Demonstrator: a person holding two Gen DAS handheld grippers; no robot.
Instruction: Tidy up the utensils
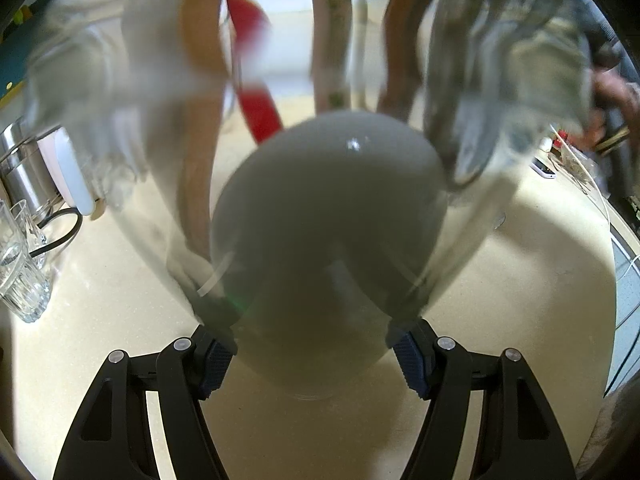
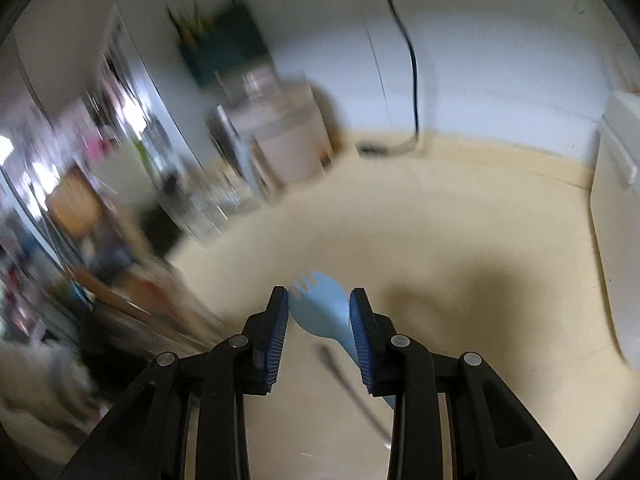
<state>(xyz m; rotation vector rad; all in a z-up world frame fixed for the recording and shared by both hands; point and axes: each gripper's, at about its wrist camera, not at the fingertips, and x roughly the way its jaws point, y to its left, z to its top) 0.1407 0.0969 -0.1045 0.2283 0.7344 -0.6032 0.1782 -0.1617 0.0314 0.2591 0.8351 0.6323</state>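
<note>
Black jaws of the left gripper (image 1: 312,354) are seen clamped on the base of a clear glass jar (image 1: 320,240), which is held close to the lens above a cream countertop (image 1: 520,320). Wooden handles, a red utensil (image 1: 256,80) and a patterned handle (image 1: 332,32) are seen standing inside the jar, blurred through its wall. Ribbed drinking glasses (image 1: 20,264) and a steel canister (image 1: 24,168) are grouped at the counter's left edge.

On the right wrist view, a pale blue plastic spork (image 2: 324,312) is pinched across its bowl by the right gripper (image 2: 320,328), whose blue pads are narrowed onto it; the tines are pointed away from the camera, over the counter and clear of it.

The step in hand is judged to be the carrying of the spork toward the jar. The next move would call for the spork to be tipped handle-down and threaded between the handles already crowding the jar's mouth. Open counter is left ahead and to the right, up to a white appliance (image 2: 616,200); a dark cable (image 2: 408,60) is hung down the far wall, and clutter is massed on the left.
</note>
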